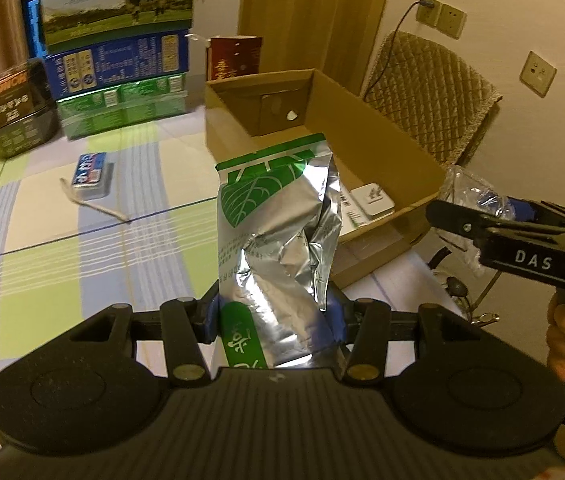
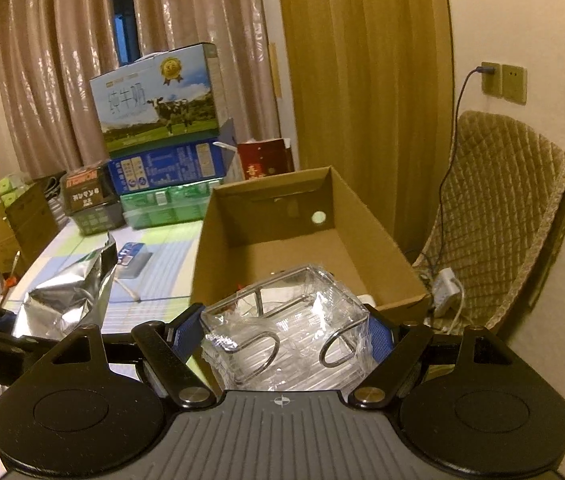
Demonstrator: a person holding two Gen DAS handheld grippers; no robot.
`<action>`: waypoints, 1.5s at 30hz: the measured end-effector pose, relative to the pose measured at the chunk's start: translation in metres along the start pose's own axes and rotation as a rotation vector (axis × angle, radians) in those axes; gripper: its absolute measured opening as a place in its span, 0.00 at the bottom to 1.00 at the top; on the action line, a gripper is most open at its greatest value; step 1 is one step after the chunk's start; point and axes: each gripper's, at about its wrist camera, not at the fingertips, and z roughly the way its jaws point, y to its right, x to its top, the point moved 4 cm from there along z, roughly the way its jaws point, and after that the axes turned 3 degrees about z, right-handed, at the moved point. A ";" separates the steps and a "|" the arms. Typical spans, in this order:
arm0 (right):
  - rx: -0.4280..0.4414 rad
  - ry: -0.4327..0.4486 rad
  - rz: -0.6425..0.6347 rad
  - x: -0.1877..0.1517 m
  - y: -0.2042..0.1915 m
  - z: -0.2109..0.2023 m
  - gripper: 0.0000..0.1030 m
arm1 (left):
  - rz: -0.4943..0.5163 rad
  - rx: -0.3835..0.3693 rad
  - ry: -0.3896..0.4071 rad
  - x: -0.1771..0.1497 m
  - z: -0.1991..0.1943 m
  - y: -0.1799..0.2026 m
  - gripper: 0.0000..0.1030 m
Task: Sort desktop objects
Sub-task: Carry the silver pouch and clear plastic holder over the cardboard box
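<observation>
My left gripper is shut on a crumpled silver and green foil pouch, held upright above the checked tablecloth just in front of the open cardboard box. The pouch also shows at the lower left of the right wrist view. My right gripper is shut on a clear plastic packet with bent metal wire inside, held near the box's front edge. In the left wrist view the right gripper comes in from the right with that packet, a hand below it.
A small blue tin and a pale stick lie on the tablecloth. Stacked milk cartons, a dark tub and a red box stand at the back. White items lie inside the box. A padded chair stands right.
</observation>
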 end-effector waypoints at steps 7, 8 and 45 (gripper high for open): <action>-0.023 -0.004 -0.015 0.008 0.016 0.003 0.76 | 0.003 -0.039 0.014 0.020 0.008 0.019 0.44; -0.026 -0.004 -0.016 0.009 0.018 0.003 0.76 | 0.001 -0.045 0.015 0.022 0.010 0.022 0.44; -0.030 -0.033 -0.127 0.065 0.053 0.068 0.76 | -0.107 -0.087 0.026 0.101 0.062 0.041 0.44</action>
